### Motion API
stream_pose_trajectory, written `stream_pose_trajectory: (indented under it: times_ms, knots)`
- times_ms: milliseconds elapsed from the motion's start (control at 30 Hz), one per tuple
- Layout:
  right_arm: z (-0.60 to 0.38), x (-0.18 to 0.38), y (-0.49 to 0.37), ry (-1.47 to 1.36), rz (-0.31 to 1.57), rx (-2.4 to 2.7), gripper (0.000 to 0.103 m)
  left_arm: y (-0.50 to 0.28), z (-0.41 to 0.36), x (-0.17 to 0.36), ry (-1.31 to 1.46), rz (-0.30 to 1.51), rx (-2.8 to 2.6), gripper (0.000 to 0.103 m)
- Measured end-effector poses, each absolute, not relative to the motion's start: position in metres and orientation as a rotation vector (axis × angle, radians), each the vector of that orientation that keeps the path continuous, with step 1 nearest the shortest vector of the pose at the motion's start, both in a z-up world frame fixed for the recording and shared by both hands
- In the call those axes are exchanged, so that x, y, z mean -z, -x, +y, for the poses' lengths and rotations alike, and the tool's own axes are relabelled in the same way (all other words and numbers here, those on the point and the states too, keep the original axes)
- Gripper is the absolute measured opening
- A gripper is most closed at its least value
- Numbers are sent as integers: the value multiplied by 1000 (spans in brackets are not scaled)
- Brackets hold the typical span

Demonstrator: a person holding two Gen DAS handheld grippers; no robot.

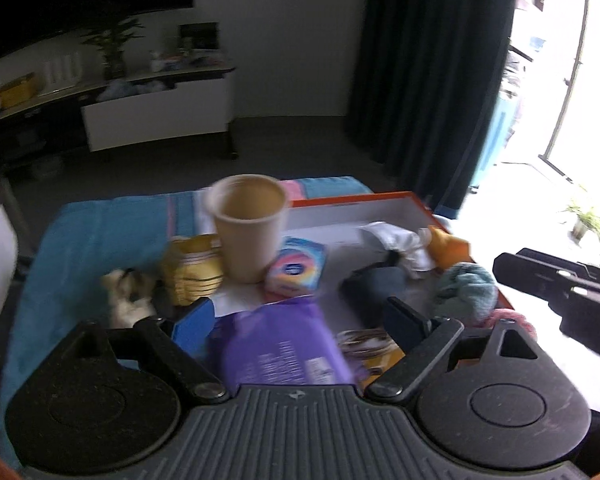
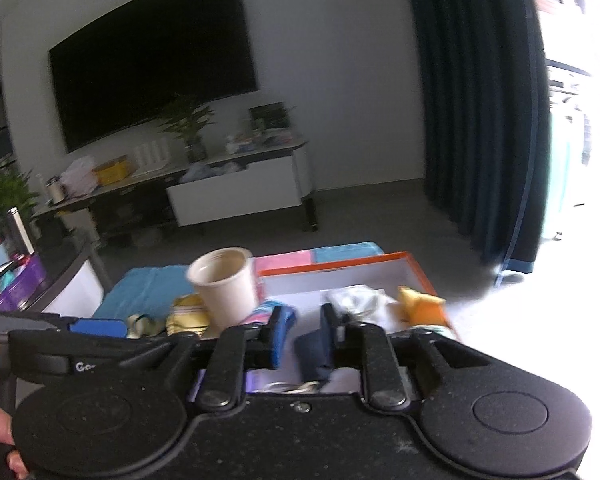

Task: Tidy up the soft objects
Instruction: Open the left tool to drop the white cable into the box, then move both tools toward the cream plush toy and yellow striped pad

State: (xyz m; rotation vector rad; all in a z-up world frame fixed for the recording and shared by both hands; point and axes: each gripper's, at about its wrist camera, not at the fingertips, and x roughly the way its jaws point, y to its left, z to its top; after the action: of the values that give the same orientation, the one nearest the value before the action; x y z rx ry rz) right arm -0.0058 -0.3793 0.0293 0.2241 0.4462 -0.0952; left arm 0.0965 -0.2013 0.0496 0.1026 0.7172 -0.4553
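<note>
My left gripper (image 1: 296,318) stands open wide above a purple packet (image 1: 280,348), and its pads touch nothing. Ahead, an orange-rimmed box (image 1: 380,200) holds a white cloth (image 1: 388,238), an orange soft piece (image 1: 448,244), a dark blue cloth (image 1: 374,282) and a teal knit ball (image 1: 466,286). A pink knit piece (image 1: 504,316) lies at the box's near right. My right gripper (image 2: 304,332) is partly open over the dark blue cloth (image 2: 312,354), its pads apart and not pressing on it. From the left wrist view it enters at the right as the right gripper (image 1: 512,272).
A tan paper cup (image 1: 248,228) stands left of the box, with a yellow striped item (image 1: 192,272), a colourful tissue pack (image 1: 296,268) and a small white plush (image 1: 128,294) around it. A blue towel (image 1: 88,236) covers the surface. A TV stand and dark curtain stand beyond.
</note>
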Motion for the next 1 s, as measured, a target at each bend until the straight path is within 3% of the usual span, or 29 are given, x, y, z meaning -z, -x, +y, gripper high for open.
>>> stream_pose_trajectory:
  times_ms: [167,1000]
  knots:
    - [-349,-30,-10,-196,468,11,47,-99,-174,-51,-91,723,384,95]
    - [-256,-22,-57,-106,557,-192,47,-112,-72,-31,31,774,200,95]
